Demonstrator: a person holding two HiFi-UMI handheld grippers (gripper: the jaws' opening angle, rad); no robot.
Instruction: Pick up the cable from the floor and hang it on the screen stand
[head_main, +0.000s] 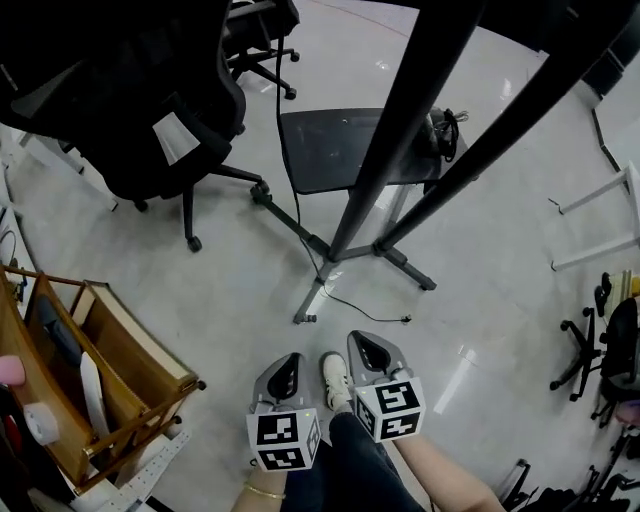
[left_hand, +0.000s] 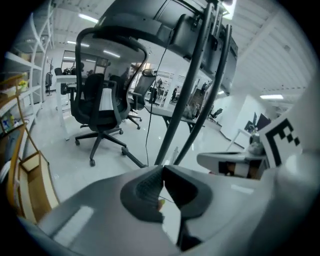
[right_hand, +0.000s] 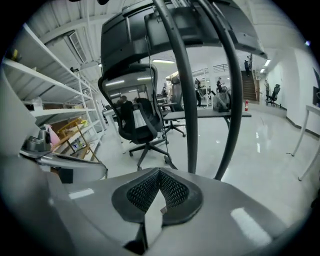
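A thin black cable (head_main: 352, 301) lies on the pale floor; it runs down past the foot of the screen stand (head_main: 335, 255) and ends in a small plug. The stand's two black poles (head_main: 400, 110) rise slanting toward the camera. Both grippers are low in the head view, short of the cable. My left gripper (head_main: 291, 360) is beside a white shoe (head_main: 335, 378), and my right gripper (head_main: 366, 344) is just right of it. Each is shut with nothing in its jaws. In the left gripper view the left gripper (left_hand: 162, 168) faces the poles (left_hand: 182, 100); the right gripper (right_hand: 160, 173) faces the same poles (right_hand: 186, 100).
A black office chair (head_main: 150, 100) stands at the upper left, a dark desk top (head_main: 335, 150) behind the stand. A wooden rack (head_main: 110, 370) holding odds and ends fills the lower left. White desk legs (head_main: 600, 200) and chair bases (head_main: 590, 350) are at the right.
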